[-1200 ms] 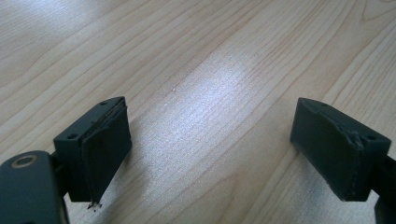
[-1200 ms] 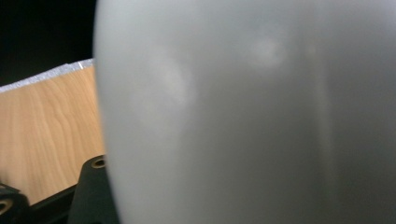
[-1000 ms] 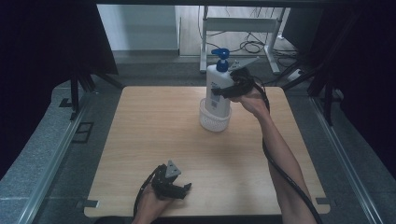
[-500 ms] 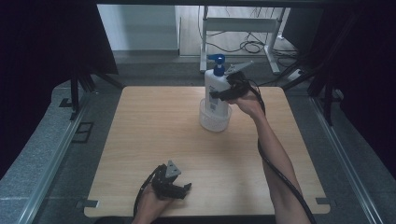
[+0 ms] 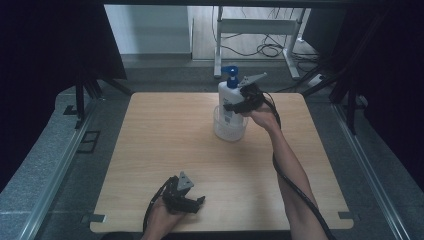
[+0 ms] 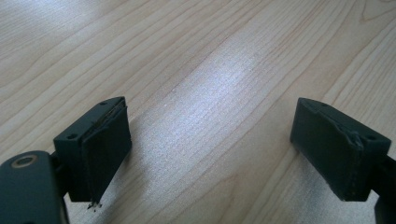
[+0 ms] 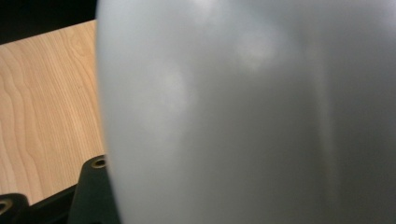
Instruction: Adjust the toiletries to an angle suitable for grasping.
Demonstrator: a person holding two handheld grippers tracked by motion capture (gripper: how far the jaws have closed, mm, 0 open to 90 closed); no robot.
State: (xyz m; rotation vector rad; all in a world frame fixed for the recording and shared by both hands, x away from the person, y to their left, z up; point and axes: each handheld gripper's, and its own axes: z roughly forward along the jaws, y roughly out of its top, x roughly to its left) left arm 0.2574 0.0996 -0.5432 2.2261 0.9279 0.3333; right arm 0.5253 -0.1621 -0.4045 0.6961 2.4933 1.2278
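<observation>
A white pump bottle (image 5: 226, 98) with a blue pump head (image 5: 231, 73) stands upright at the table's far middle, its base inside a clear round container (image 5: 230, 130). My right gripper (image 5: 233, 106) is shut on the bottle's side, reaching in from the right. In the right gripper view the bottle's white wall (image 7: 247, 112) sits right against the camera, and one black jaw shows beside it at the lower left. Near the table's front edge my left gripper (image 5: 193, 202) rests low over the wood, open with nothing between its fingers (image 6: 100, 149).
The wooden table (image 5: 165, 140) is bounded by grey metal rails left and right. Beyond its far edge stand a white frame (image 5: 260, 27) and loose cables on the floor. A black cable trails along the person's right forearm (image 5: 295, 185).
The right gripper has brought the bottle slightly left and down, from tilted to upright, with its base now in the clear container. The left gripper has not moved.
</observation>
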